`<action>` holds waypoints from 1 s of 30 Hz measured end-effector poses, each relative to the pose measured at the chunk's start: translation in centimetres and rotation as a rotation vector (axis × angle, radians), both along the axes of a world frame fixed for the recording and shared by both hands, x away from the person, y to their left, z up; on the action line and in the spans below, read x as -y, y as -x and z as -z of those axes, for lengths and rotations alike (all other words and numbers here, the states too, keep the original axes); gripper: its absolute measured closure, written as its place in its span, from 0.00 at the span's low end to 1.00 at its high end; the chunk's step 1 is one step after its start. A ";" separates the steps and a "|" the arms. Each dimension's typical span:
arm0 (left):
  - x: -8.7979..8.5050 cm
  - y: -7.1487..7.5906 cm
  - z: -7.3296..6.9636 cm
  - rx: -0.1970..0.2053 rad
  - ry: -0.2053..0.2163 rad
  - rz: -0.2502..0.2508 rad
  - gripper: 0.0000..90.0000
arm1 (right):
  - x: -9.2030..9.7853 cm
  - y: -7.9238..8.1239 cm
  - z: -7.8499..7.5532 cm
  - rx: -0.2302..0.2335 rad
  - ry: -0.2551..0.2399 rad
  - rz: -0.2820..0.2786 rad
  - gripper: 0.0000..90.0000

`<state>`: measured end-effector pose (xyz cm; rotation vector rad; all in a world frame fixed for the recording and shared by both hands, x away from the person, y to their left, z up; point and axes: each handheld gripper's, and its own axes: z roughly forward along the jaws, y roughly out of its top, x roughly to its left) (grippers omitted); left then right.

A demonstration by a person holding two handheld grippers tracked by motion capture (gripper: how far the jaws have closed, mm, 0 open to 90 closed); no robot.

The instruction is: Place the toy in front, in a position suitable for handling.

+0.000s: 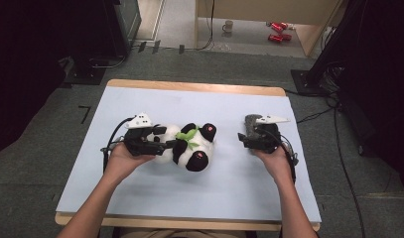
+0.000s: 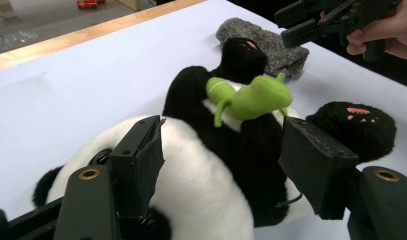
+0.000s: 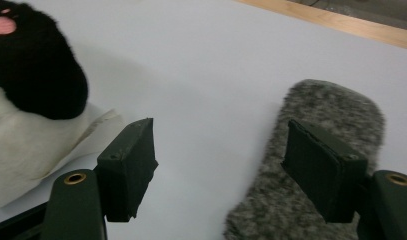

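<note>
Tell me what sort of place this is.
Probably a lab or recording workspace, not a home: a table under a plain white sheet, grey carpet floor crossed by cables, and dark equipment stands at the sides.

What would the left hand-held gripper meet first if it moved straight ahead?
Most likely the panda: its body lies right between and ahead of the open left hand-held gripper. Whether the pads already touch it is unclear.

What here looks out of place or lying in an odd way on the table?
The panda plush lies tipped over on the white table cover, not sitting up, with its paws pointing outward. Next to it a single grey sock lies flat with no partner. Nothing looks spilled or damaged.
</note>
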<state>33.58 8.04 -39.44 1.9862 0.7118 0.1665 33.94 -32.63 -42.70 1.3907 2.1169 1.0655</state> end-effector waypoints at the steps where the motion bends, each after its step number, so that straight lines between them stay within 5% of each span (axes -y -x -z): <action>1: -0.8 -0.1 0.1 0.001 -0.007 -0.012 0.37 | 0.9 -0.2 -0.1 0.003 -0.005 0.018 0.34; 12: -4.5 -0.7 0.5 0.011 -0.050 -0.046 0.37 | 3.9 -2.2 1.7 -0.040 -0.004 0.124 0.35; 24: -7.8 -1.8 3.4 -0.038 -0.016 -0.027 0.37 | 6.3 -3.8 5.6 -0.206 -0.057 0.184 0.35; 25: -8.0 -2.0 4.3 -0.067 0.003 -0.018 0.37 | 6.4 -3.9 5.9 -0.222 -0.098 0.178 0.40; 30: -7.4 -2.1 5.6 -0.071 -0.041 0.025 0.38 | 5.8 -3.8 5.8 -0.219 -0.084 0.146 0.58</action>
